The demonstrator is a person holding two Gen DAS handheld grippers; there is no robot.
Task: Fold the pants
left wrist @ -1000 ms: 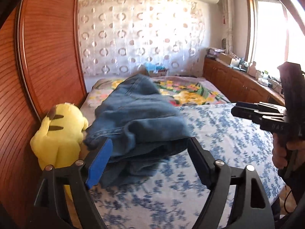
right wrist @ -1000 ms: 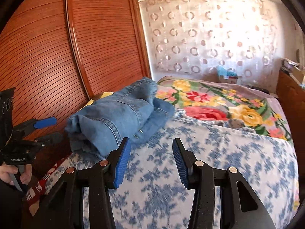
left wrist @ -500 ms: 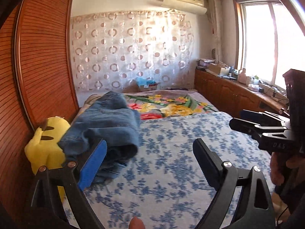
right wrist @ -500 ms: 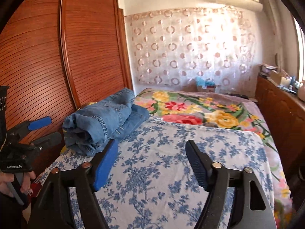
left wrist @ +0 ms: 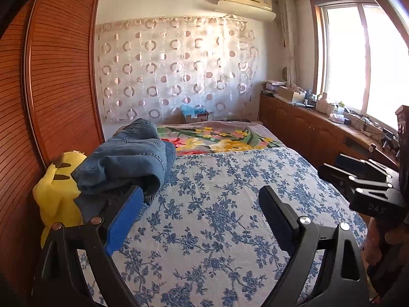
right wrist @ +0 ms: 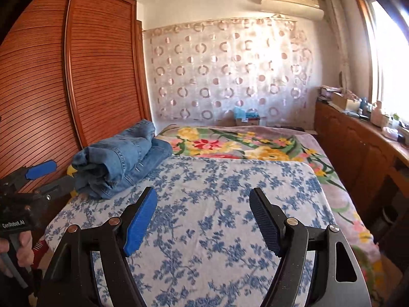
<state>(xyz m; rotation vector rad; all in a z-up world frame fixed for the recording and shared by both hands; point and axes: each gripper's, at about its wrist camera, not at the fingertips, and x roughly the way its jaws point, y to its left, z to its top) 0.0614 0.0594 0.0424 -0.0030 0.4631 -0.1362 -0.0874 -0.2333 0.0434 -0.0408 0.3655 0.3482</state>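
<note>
Jeans (left wrist: 127, 161), one folded bundle, are seen at the bed's (left wrist: 217, 217) left edge beside one yellow plush toy (left wrist: 56, 194). Both the left hand-held gripper (left wrist: 202, 212) and right hand-held gripper (right wrist: 204, 212) are held apart, empty, over the bare blue-flowered sheet.

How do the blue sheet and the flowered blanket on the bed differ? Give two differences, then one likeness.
The sheet is white with small blue sprigs; the blanket is grey-pink with large red and yellow flowers. The sheet covers the near part of the bed, the blanket the far part. Both lie flat and bear floral prints.
</note>
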